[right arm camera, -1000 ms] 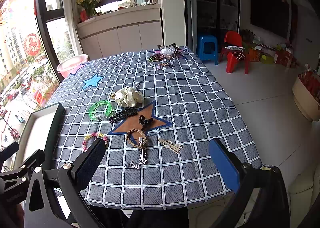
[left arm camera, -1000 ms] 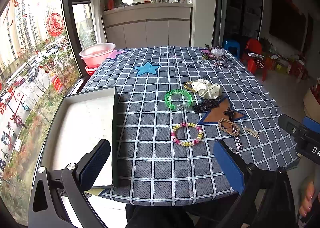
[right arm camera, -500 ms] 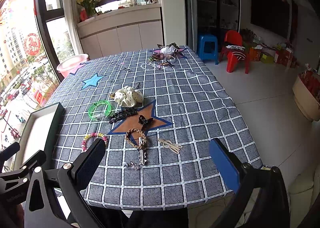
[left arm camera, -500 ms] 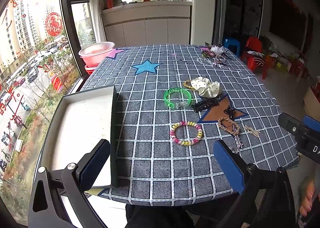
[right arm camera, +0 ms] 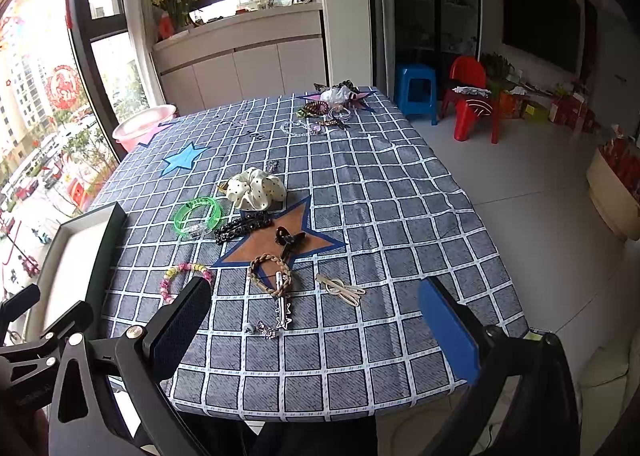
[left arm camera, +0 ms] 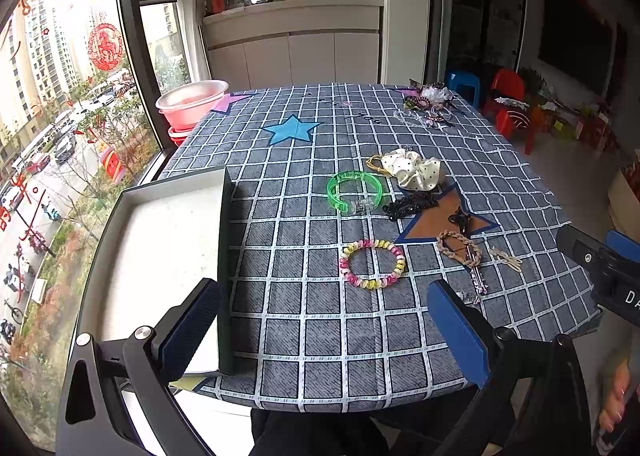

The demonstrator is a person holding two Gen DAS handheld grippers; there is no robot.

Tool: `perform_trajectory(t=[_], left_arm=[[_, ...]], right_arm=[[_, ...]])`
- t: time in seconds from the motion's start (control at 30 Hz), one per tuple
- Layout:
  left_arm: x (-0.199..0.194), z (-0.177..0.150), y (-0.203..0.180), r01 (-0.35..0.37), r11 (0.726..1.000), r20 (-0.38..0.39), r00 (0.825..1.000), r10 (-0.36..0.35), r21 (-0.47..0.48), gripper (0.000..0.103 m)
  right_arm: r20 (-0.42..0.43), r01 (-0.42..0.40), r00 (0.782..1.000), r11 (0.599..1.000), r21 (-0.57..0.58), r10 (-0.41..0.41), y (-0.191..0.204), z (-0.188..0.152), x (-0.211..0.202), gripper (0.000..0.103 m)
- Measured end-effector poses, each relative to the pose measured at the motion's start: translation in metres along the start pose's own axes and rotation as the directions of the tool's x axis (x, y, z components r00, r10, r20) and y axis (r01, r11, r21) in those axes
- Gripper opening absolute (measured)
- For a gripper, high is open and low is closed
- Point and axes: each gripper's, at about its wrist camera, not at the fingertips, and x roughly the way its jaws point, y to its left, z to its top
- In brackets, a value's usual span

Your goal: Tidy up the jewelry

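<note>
Left gripper (left arm camera: 324, 320) wide open, empty, above the near edge of the desk (left arm camera: 304, 344). Right gripper (right arm camera: 316, 320) also wide open, empty, above the near edge, more toward the right side.

White tray (left arm camera: 160, 248) with dark rim at the near left corner of the desk, partly over the edge, nothing visible inside. Bead bracelet (left arm camera: 372, 265) in pink and yellow flat on the cloth, near the middle of the near half, well apart from the tray. Green bangle (left arm camera: 354, 192) farther from the near edge, behind the bead bracelet. Dotted white scrunchie (left arm camera: 414, 174) just beside the bangle on its right. Black beaded clip (left arm camera: 410, 205) in front of the scrunchie, touching the edge of the brown star (left arm camera: 436, 222). Black claw clip (right arm camera: 290, 238) on the brown star. Braided band (right arm camera: 270, 270) at the near point of the star, with a silver clip (right arm camera: 282, 306) over its near side. Beige pins (right arm camera: 340, 288) to the right of the band, apart from it. Small charms (right arm camera: 262, 330) near the silver clip tip, close to the near edge.

Heap of more jewelry (right arm camera: 332, 104) at the far right corner. Pink basin (left arm camera: 192, 102) just beyond the far left corner, whether on the desk or behind it not clear. Blue star (left arm camera: 292, 130) printed on the far half of the cloth.
</note>
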Motion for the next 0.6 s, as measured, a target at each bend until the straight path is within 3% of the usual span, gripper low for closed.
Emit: perform_trajectory(t=[0.17, 0.6], left_arm=[[0.003, 0.0, -0.001, 0.013, 1.0, 0.011, 1.0, -0.013, -0.01, 0.103], [0.052, 0.026, 0.011, 0.062, 0.998, -0.096, 0.993, -0.064, -0.025, 0.103]], right_arm=[[-0.009, -0.001, 1.0, 1.0, 0.007, 0.001, -0.002, 0.003, 0.004, 0.103], [-0.071, -0.045, 0.996, 0.999, 0.004, 0.045, -0.007, 0.011, 0.028, 0.103]])
